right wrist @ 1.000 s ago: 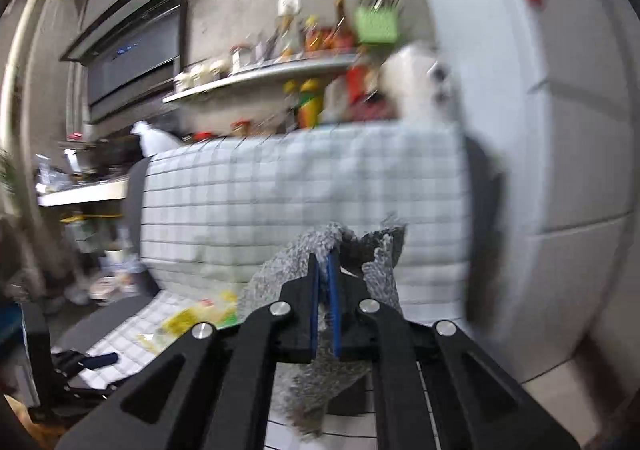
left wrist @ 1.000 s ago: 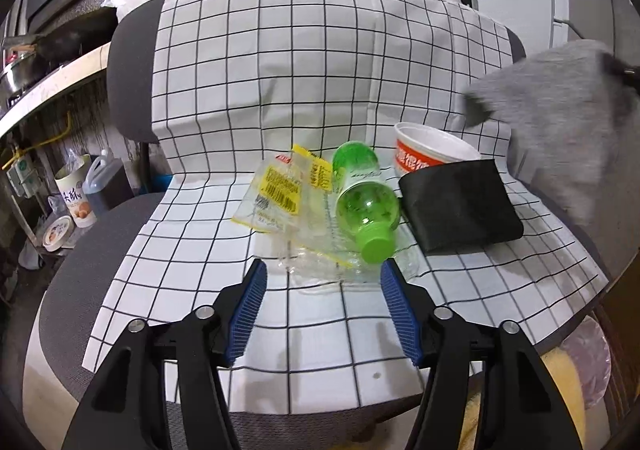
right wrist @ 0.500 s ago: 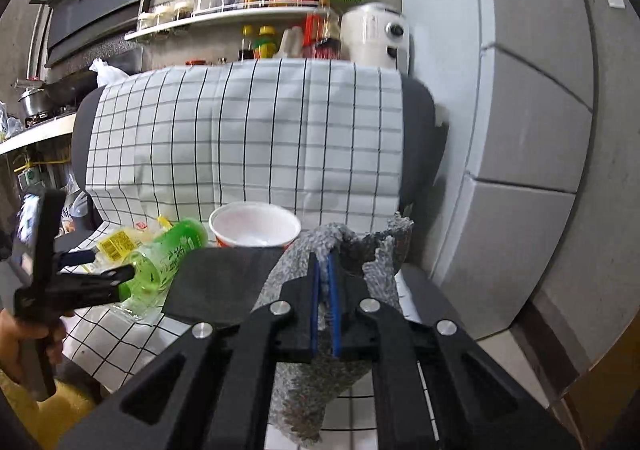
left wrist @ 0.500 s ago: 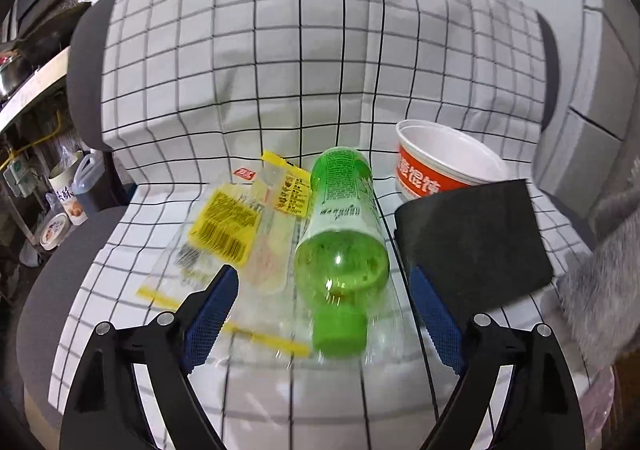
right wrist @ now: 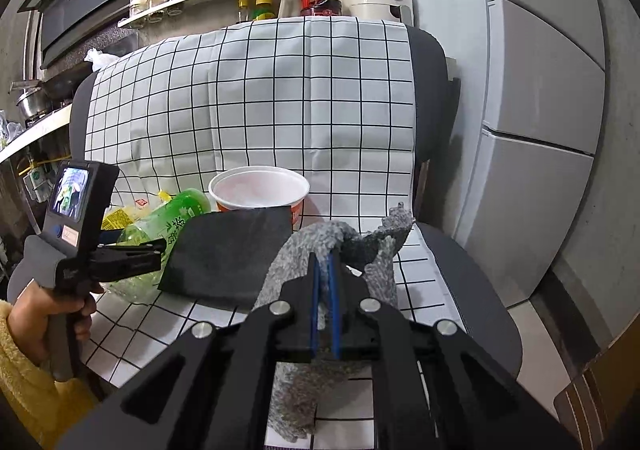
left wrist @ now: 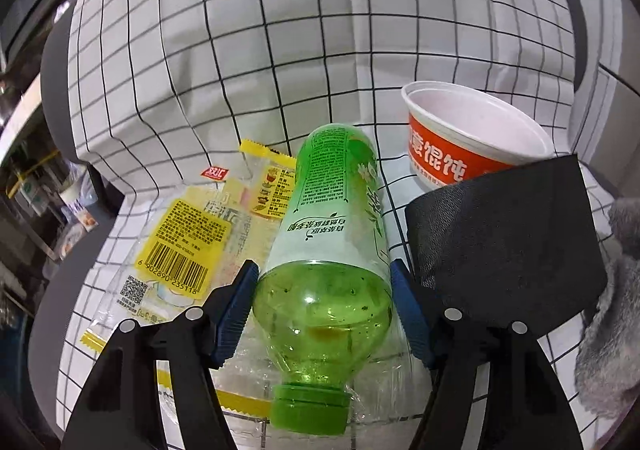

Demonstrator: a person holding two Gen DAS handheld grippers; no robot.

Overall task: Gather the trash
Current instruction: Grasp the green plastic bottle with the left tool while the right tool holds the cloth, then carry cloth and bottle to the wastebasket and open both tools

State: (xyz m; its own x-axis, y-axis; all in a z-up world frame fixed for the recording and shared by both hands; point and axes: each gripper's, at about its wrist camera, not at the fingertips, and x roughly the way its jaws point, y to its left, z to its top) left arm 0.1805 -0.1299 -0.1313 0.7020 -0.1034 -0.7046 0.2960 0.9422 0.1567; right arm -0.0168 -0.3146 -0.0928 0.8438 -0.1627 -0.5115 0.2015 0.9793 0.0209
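Left gripper [left wrist: 322, 310]: jaws wide, straddling the green bottle [left wrist: 332, 250], pads at or just beside its sides. Bottle lies cap-near on clear and yellow wrappers [left wrist: 188, 242] on the checked cloth [left wrist: 280, 50]. Right gripper [right wrist: 325, 290]: jaws narrow, pinching grey rag [right wrist: 320, 246]. Beyond: black sheet [left wrist: 504, 242], then orange paper bowl [left wrist: 460, 142].

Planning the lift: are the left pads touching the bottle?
Cannot tell. The left wrist view shows both pads flanking the bottle closely, without plain contact or gap.
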